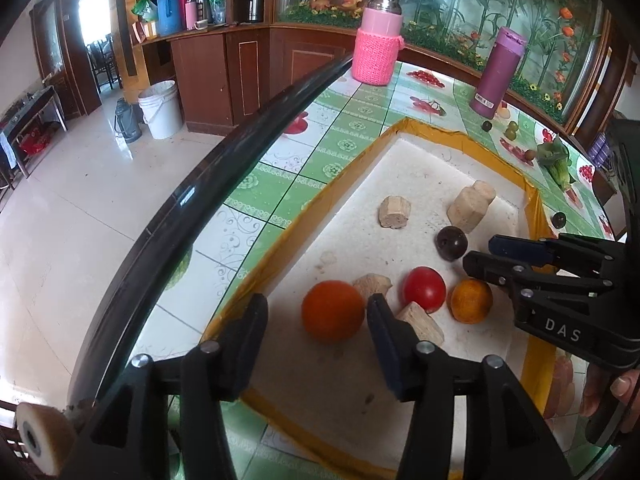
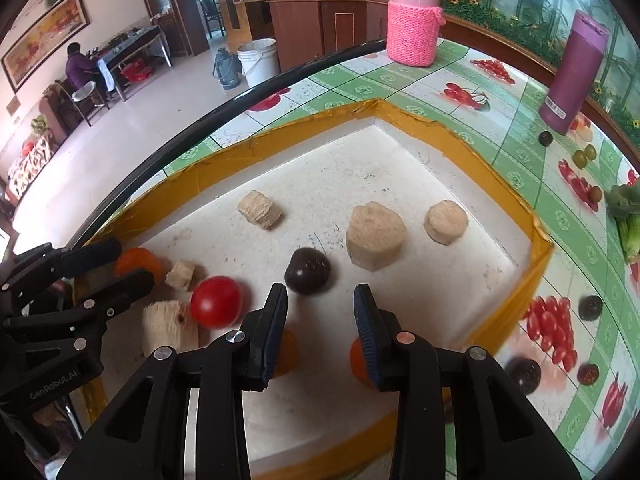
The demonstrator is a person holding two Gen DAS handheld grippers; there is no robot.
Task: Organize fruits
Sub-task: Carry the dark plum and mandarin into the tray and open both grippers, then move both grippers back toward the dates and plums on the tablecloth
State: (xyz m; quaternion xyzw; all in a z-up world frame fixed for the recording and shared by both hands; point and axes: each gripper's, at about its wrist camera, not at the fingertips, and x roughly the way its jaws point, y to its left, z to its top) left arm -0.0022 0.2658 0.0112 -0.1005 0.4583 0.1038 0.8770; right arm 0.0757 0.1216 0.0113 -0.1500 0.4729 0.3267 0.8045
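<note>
Right tongs open over small orange, left tongs open by tomato; fruit may roll off.

In the yellow-rimmed tray, you have a large orange, a red tomato, a small orange and a dark plum clustered near its front edge.

1. Lighting: bright, even daylight; blown-out doorway at far left.
2. Glare: sheen on floor tiles.
3. Shadows: soft, short.
4. Distortion: heavy fisheye bending, dark vignetted corners.
5. Blur: slight at frame edges.
</note>
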